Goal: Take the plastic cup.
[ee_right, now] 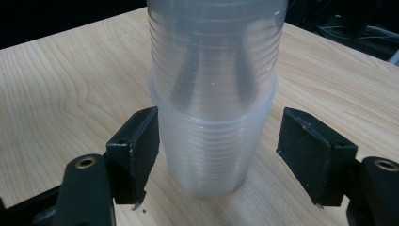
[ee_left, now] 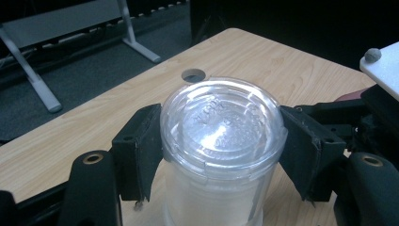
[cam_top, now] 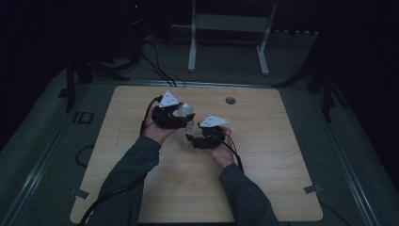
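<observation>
Table (cam_top: 263,188) centre, left gripper (ee_left: 221,141) fingers pinching cup stack (ee_left: 221,155)

Clear plastic cups (ee_right: 214,117): colourless, translucent, milky where stacked, with fine horizontal ribbing on the walls; the top face (ee_left: 222,123) bears faint embossed lettering, unreadable. Table (cam_top: 263,155): pale wood with light-brown grain streaks, and a grey round hole (cam_top: 230,100). Left gripper (ee_left: 221,141) and right gripper (ee_right: 216,155): black jaws, brass-coloured eyelets; plates (cam_top: 169,99) on top show whitish grey. Sleeves (cam_top: 131,174): dark grey-green. Floor (cam_top: 226,70): grey.
</observation>
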The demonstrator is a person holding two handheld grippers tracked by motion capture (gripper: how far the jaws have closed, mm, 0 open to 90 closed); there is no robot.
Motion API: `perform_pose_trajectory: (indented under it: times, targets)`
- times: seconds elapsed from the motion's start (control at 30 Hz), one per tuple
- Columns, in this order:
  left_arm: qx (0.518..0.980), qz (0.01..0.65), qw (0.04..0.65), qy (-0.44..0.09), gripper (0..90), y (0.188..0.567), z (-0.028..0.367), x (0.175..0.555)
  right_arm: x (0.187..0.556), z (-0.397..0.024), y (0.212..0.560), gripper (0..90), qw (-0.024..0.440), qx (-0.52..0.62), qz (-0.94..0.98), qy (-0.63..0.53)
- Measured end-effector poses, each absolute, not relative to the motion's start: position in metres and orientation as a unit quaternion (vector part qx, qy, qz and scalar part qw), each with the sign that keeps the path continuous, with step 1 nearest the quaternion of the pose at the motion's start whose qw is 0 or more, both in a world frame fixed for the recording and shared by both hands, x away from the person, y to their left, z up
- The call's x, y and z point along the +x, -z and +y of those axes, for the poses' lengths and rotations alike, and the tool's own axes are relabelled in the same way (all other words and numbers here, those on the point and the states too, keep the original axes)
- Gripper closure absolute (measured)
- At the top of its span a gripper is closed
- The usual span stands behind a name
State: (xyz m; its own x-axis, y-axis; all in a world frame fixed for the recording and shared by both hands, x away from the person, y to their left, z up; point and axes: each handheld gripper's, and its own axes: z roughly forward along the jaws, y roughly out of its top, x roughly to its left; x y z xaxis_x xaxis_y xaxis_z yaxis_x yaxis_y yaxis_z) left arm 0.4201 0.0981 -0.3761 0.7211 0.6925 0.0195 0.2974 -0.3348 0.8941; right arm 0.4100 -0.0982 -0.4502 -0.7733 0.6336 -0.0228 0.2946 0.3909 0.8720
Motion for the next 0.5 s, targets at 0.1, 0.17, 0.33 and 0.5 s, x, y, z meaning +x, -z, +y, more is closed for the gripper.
perform_pose_trajectory:
  times: [0.1,0.17,0.33,0.5]
  targets:
    - [0.791,0.315,0.485,-0.202,32.7,0.3774,0.0975,0.4212,0.4109,-0.0968,0.451,28.9,0.18,0.285,0.814,-0.474]
    - [0.79,0.315,0.484,-0.203,33.1,0.3779,0.097,0.4214,0.4111,-0.0964,0.4513,28.6,0.18,0.285,0.814,-0.474]
    - [0.792,0.315,0.482,-0.203,37.6,0.377,0.0958,0.4214,0.4137,-0.0947,0.4529,26.8,0.18,0.284,0.813,-0.475]
    - [0.791,0.317,0.484,-0.201,38.2,0.3768,0.0959,0.4217,0.4154,-0.0919,0.4538,24.1,0.18,0.282,0.814,-0.475]
